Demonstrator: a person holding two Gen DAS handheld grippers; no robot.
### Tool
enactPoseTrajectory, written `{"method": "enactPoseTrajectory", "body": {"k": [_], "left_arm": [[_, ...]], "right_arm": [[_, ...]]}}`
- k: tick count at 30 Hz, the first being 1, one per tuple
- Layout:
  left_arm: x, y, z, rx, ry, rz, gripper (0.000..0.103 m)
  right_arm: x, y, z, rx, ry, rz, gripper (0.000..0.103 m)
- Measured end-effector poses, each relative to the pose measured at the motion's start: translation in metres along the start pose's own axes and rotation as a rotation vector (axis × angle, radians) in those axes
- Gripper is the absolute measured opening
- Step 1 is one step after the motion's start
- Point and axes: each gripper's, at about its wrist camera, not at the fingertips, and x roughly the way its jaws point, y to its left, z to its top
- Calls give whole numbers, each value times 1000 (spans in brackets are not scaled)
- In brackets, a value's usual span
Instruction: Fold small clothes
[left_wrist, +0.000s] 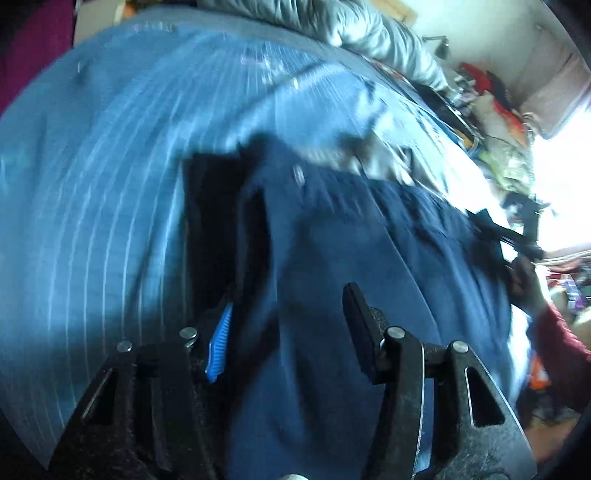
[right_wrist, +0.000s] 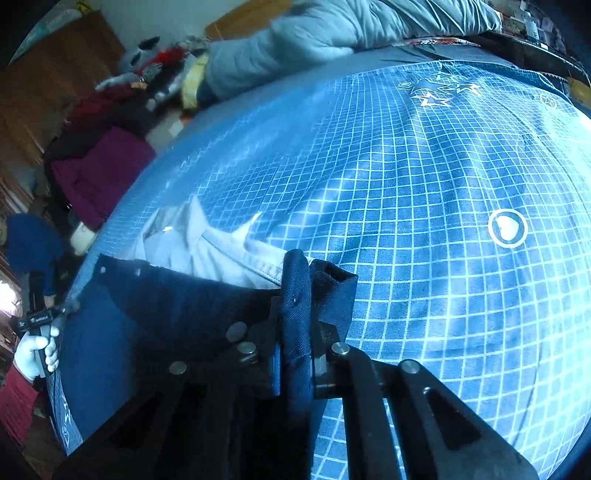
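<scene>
A dark navy garment is seen lying on a bed cover printed in blue with a white grid, on which white stars and a white ringed heart are also marked; a pale blue-white cloth is seen beside the navy one. The claws are black, and a ribbed bright blue pad is shown on one finger of the left claw. A pale grey quilted duvet, a magenta bundle, a white glove and a dark red sleeve are shown at the edges.

Both wrist views look steeply down, close over the bedspread — sharing the navy garment.
</scene>
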Motion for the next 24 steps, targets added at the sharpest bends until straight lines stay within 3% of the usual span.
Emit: {"method": "enactPoseTrajectory", "body": {"k": [3,9,10,12,13,14,16,20,22,24], "left_arm": [[-6,10,-25,-23,55,-81,54],[-24,22,-64,-95,59,-275,52],[-24,23,-71,-96,70,-278,48],[-20,30,-87,-132,109,-278,17],[-21,39,-99,-161,111,-271,10],[-25,50,-107,-211,84,-310,9],[-34,64,-116,-271,34,-317,6],[-48,61,-119,-283,-8,-263,9],[-63,53,-118,-258,-29,-204,18],[-80,45,-120,-232,-70,-141,42]], "right_arm": [[7,-10,-4,34,24,31,12],[9,-9,-4,35,48,32,16],[10,-8,-3,27,51,26,16],[12,-7,-2,16,48,16,15],[13,-7,-1,14,45,14,14],[15,-7,-1,12,46,15,14],[19,-5,0,5,49,8,14],[18,0,2,-21,51,-33,14],[6,8,2,-52,52,-95,23],[-19,26,0,-107,6,-180,35]]}}
